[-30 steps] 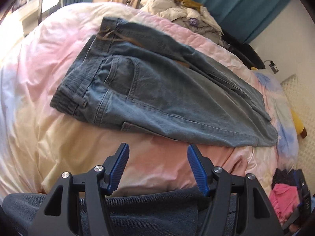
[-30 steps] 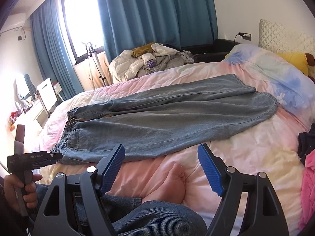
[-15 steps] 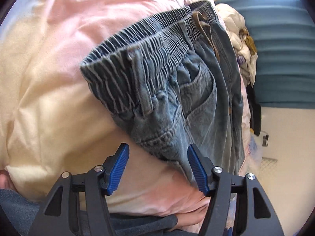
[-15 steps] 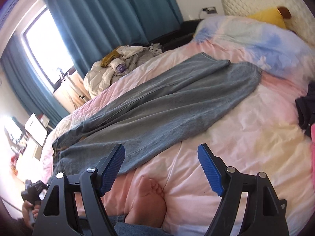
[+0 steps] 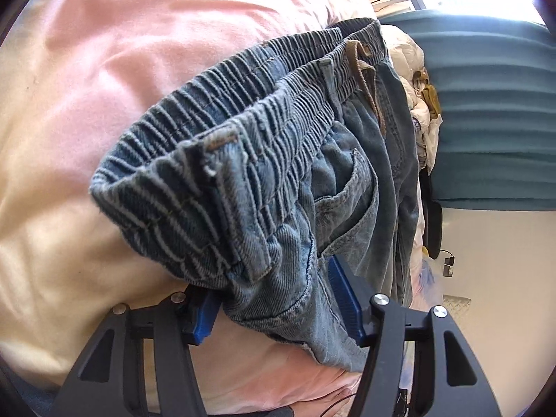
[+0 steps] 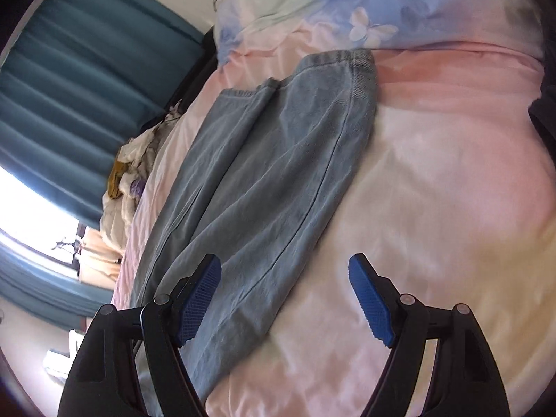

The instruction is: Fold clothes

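Bedroom: pink duvet [image 5: 104,69] on a bed, teal curtain [image 6: 69,80] behind. 1 pair of jeans [image 5: 264,180] lies flat on the duvet, long axis running from waistband to hems.

Left gripper [image 5: 278,299] is at the waistband corner, denim between its 2 pads; jaws are closing, and firm contact cannot be confirmed.

Right gripper [image 6: 285,299] hovers above the leg portion, jaws apart, holding nothing; the hems [image 6: 333,59] lie well ahead of it, farther from the waistband.

Judgement: the right gripper is nearer the hems, so the lengthwise fold depends on it reaching that end.
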